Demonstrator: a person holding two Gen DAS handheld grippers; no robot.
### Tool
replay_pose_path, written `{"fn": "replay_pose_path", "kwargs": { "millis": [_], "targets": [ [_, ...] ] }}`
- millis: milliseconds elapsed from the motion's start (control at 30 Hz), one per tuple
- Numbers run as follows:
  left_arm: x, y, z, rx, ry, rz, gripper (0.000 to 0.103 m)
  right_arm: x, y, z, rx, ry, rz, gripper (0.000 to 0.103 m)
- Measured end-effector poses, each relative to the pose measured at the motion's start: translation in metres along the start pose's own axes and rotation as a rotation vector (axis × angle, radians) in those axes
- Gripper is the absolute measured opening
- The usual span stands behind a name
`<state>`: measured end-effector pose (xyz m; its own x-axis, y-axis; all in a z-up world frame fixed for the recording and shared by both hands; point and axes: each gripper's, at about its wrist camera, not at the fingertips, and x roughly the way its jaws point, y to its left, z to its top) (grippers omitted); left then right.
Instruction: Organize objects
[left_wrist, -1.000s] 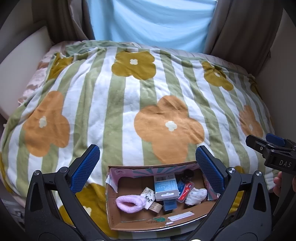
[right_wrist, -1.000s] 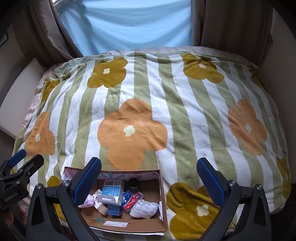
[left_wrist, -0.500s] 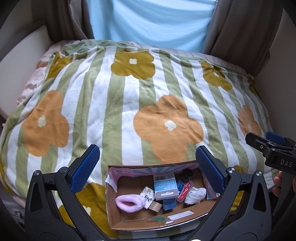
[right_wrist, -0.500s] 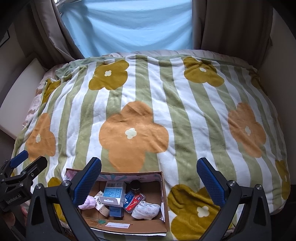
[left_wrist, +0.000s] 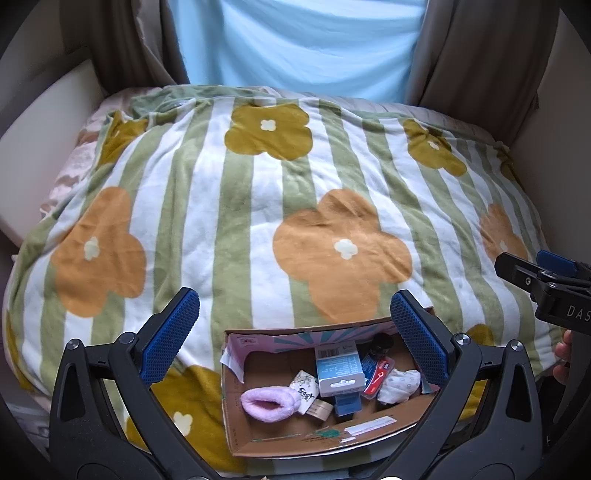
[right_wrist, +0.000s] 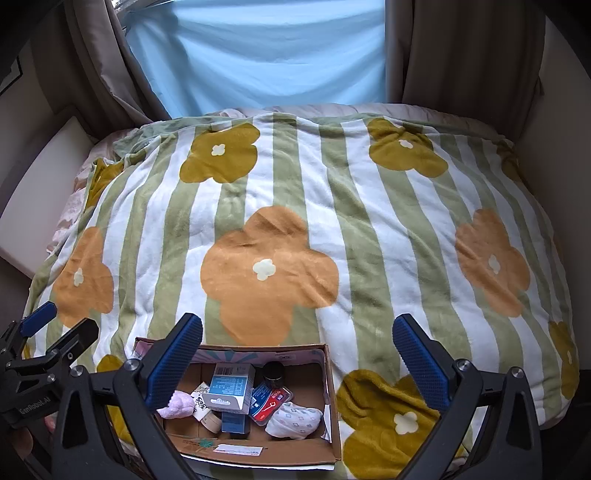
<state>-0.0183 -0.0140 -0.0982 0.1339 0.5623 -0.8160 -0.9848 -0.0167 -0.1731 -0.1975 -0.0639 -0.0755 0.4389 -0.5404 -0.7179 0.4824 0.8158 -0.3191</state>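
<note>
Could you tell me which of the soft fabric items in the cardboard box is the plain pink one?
The fuzzy pink item at the box's left end; the other one, the bundle at the right end, is white with a small print.

**Colours and patterns on the bed and in the box**

We see a blanket striped green and white, printed with orange and mustard flowers that have cream centres. Across the top of the frame hangs a pale blue sheet between taupe curtains. At lower centre sits a brown cardboard box with a pink and teal printed flap. Inside we make out a lilac fluffy item, a light blue and white carton, a red and blue packet and a white patterned cloth. Our gripper pads are blue with a dotted texture, on black frames.
</note>
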Motion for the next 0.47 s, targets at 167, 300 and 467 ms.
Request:
{"fn": "replay_pose_path", "kwargs": {
  "millis": [167,300,467],
  "targets": [
    [-0.005,0.001,0.001,-0.015,-0.018,-0.022,0.103,-0.003,0.000,0.005,-0.004,-0.005,-0.003,0.103],
    [-0.011,0.006,0.002,-0.034,-0.044,-0.060,0.103,-0.004,0.000,0.005,-0.005,-0.005,-0.003,0.102],
    [-0.016,0.010,0.003,-0.049,-0.068,-0.053,0.103,-0.004,0.001,0.005,-0.004,-0.007,-0.003,0.103]
  ]
}}
